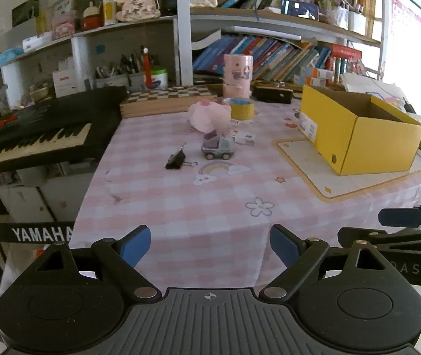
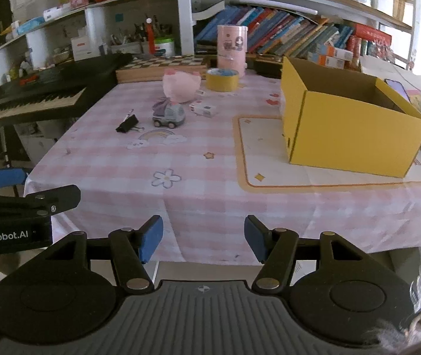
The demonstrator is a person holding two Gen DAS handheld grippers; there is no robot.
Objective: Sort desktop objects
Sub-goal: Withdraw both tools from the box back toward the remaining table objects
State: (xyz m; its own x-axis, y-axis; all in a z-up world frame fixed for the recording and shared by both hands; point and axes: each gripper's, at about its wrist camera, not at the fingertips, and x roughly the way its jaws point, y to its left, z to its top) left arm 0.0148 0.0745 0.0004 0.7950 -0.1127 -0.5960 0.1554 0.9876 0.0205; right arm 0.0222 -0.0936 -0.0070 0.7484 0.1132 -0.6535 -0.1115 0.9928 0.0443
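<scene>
At the left edge: a black keyboard (image 1: 32,139) on a stand, beside the table.
Back wall: shelves (image 1: 269,20) packed with books, boxes and jars.
Table (image 1: 180,201): a pink checked cloth with rainbow, flower and star prints.
Table middle: a black binder clip (image 1: 176,159), then a small toy car (image 1: 217,148), a pink plush toy (image 1: 209,115) just behind it, a roll of yellow tape (image 1: 242,109) and a pink canister (image 1: 237,74) farther back.
Table right: an open yellow box (image 1: 358,136) on a cream mat (image 1: 322,174).
Left tool (image 1: 210,247): spread wide, empty, at the near table edge.
Right tool (image 2: 203,239): partly spread, nothing between its pads, beside the left one.
</scene>
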